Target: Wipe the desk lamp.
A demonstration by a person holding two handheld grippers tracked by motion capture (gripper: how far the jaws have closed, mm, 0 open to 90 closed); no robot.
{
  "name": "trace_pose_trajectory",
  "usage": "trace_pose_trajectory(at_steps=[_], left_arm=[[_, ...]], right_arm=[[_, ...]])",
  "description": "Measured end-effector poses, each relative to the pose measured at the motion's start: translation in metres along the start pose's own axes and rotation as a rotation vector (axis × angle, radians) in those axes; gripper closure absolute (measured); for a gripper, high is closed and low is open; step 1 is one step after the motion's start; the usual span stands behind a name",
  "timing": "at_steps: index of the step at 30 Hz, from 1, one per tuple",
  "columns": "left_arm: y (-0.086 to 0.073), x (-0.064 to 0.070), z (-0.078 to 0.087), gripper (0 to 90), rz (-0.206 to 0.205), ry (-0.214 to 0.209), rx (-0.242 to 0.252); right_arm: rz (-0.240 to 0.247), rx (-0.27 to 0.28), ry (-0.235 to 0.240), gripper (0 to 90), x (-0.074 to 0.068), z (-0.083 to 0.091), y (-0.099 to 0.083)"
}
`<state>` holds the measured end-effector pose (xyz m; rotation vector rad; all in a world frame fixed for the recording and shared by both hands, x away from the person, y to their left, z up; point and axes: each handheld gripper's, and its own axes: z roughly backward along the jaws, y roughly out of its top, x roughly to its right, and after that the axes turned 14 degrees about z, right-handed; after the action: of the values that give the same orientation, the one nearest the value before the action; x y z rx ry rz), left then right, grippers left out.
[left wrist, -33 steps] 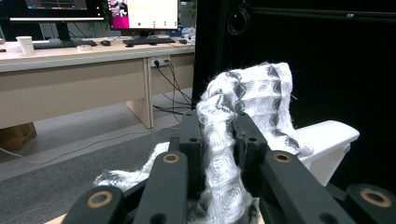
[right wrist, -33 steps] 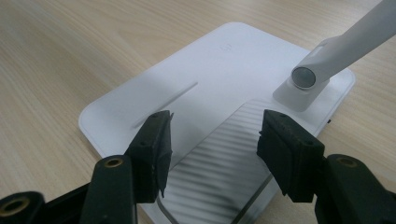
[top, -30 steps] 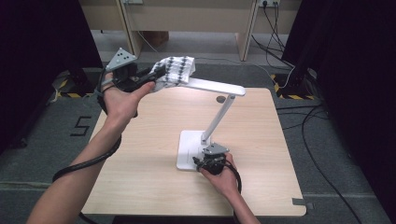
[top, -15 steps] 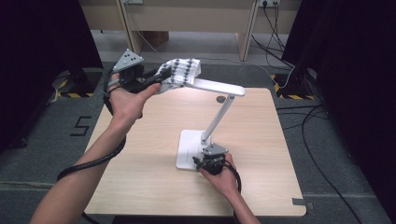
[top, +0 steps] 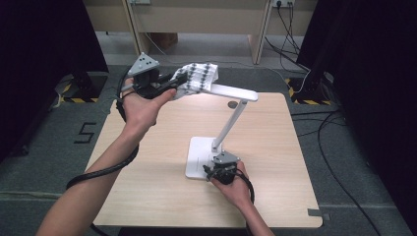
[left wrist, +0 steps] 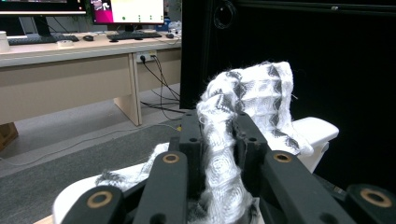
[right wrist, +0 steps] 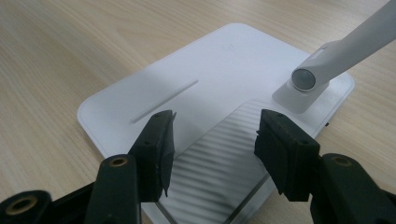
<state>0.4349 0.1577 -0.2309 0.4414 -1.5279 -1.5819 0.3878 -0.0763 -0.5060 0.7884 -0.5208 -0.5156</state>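
Your left gripper point(left wrist: 219, 154) pinches a white-and-grey knitted cloth point(left wrist: 254, 100) between its jaws and holds it bunched over the far end of the lamp head point(top: 233, 92), above the table's point(top: 147, 162) back edge. Your right gripper point(right wrist: 212, 140), jaws spread and holding nothing, rests over the near edge of the white lamp base point(right wrist: 205, 70), apparently steadying it. The step in hand looks like wiping the head; the next move calls for drawing the cloth along it toward the lamp arm point(top: 228, 125) while the base stays put.
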Motion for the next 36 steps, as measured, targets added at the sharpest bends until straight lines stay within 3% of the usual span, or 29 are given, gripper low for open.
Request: trace_pose_trajectory(at_steps=[36], left_arm=[[-0.007, 0.021, -0.018, 76.4, -0.01, -0.036, -0.027]], right_arm=[[0.01, 0.012, -0.005, 47.1, -0.001, -0.001, -0.001]])
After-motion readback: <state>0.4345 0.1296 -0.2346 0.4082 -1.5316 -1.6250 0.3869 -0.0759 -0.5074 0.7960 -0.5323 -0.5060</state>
